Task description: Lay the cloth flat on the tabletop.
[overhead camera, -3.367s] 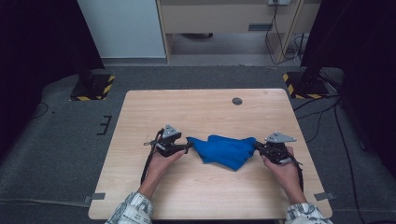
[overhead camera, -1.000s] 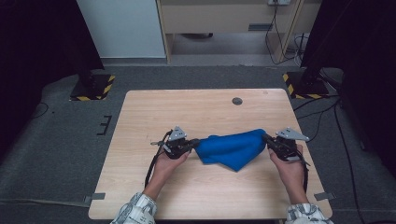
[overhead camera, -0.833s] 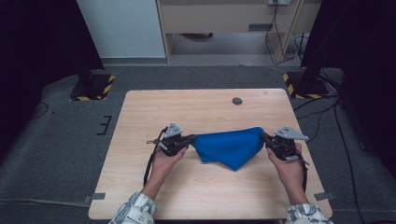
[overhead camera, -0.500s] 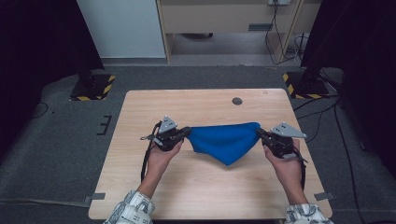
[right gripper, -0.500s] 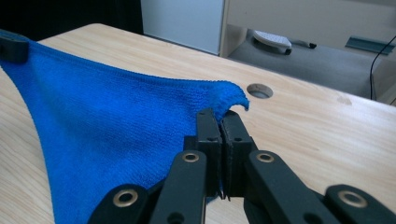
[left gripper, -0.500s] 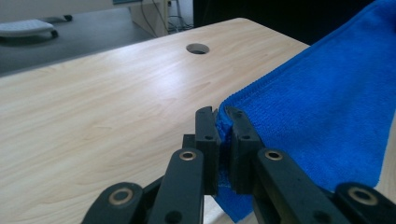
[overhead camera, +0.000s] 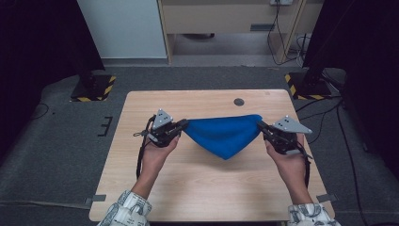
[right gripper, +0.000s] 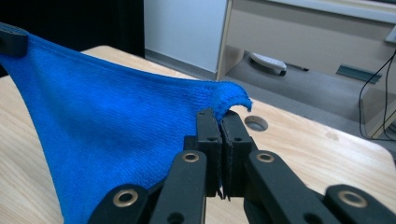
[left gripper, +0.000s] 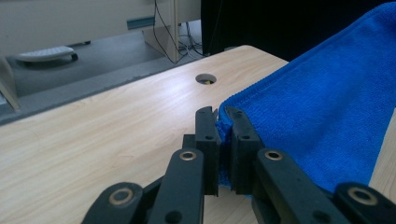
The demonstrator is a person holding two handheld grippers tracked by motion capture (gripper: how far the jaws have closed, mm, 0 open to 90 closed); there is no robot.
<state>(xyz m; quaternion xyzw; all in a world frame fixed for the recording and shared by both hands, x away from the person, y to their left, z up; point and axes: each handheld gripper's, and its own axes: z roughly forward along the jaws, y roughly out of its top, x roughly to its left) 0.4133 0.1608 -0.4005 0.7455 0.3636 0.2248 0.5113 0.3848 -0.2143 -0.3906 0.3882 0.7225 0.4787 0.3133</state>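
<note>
Bare wood lies along the near edge of the table [overhead camera: 207, 188], with two forearms crossing it. One blue cloth [overhead camera: 225, 134] hangs stretched above the middle of the table, its lowest point sagging toward the near edge. Two grippers hold it: the left gripper [overhead camera: 181, 126] is clamped on the cloth's left corner, the right gripper [overhead camera: 261, 127] pinches its right corner tight. One round hole [overhead camera: 239, 101] sits near the far edge, well apart from everything.
</note>
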